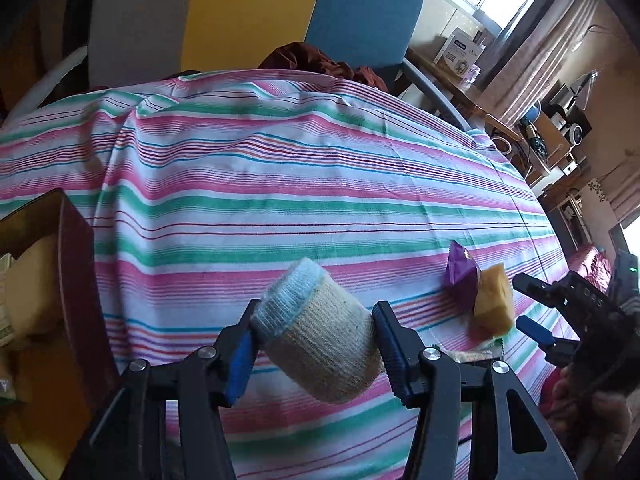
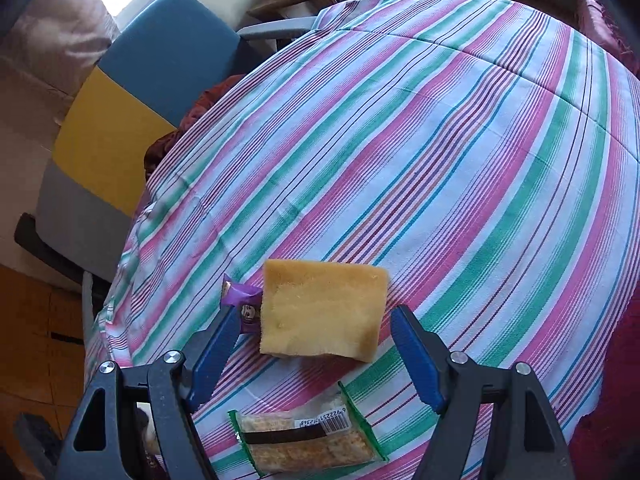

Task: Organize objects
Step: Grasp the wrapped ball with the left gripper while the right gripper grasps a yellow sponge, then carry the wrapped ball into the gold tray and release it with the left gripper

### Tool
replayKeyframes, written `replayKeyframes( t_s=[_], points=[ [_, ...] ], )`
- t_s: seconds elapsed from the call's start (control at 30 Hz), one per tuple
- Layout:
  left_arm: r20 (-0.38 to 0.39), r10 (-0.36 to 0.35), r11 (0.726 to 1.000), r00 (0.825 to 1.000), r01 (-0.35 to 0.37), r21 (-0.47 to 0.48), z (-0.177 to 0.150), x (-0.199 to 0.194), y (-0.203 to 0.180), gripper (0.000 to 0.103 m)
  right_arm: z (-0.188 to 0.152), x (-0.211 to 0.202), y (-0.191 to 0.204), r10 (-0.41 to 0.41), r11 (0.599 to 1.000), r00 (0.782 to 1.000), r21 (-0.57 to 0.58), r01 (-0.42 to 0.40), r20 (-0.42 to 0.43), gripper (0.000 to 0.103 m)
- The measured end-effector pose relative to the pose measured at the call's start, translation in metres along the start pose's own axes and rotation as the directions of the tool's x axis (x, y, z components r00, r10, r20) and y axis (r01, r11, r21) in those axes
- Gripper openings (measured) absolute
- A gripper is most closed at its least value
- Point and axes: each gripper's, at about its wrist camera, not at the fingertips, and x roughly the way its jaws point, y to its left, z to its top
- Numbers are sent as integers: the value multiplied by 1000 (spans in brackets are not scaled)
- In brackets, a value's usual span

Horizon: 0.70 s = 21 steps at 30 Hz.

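My left gripper (image 1: 316, 340) is shut on a rolled bandage (image 1: 318, 336), beige with a pale blue end, held above the striped tablecloth (image 1: 280, 184). A brown box (image 1: 76, 280) with items inside sits at the left edge. To the right lie a purple packet (image 1: 460, 276) and a yellow sponge (image 1: 494, 304), with my right gripper (image 1: 534, 308) beside them. In the right wrist view, my right gripper (image 2: 310, 344) stands open over the yellow sponge (image 2: 320, 312). The purple packet (image 2: 242, 300) lies left of it. A green-edged cracker pack (image 2: 308, 436) lies nearer.
A blue chair (image 1: 364, 12) and yellow and grey panels stand past the table's far edge. Dark red cloth (image 1: 316, 60) lies on the chair seat. A wooden shelf with a white box (image 1: 456, 52) is at the far right.
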Motion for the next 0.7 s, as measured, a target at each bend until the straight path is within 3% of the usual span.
replayKeyframes(
  t_s=[0.4,0.47,0.53,0.7],
  points=[
    [67,-47,999,997,46,18,-35,-66,16,56,-3,23,22,-140,980,990,-142,139,2,80],
    [87,-48,999,995,46,22,-42,-78,21,56,-4,29,20,-183,969,983,-173,178,-17,67],
    [108,-49,999,993,47,24,-48,-90,27,56,-6,25,20,-189,965,982,-186,186,4,63],
    [174,-23,1000,984,22,7,-64,-125,55,56,-10,23,22,-213,953,977,-217,210,12,61]
  ],
)
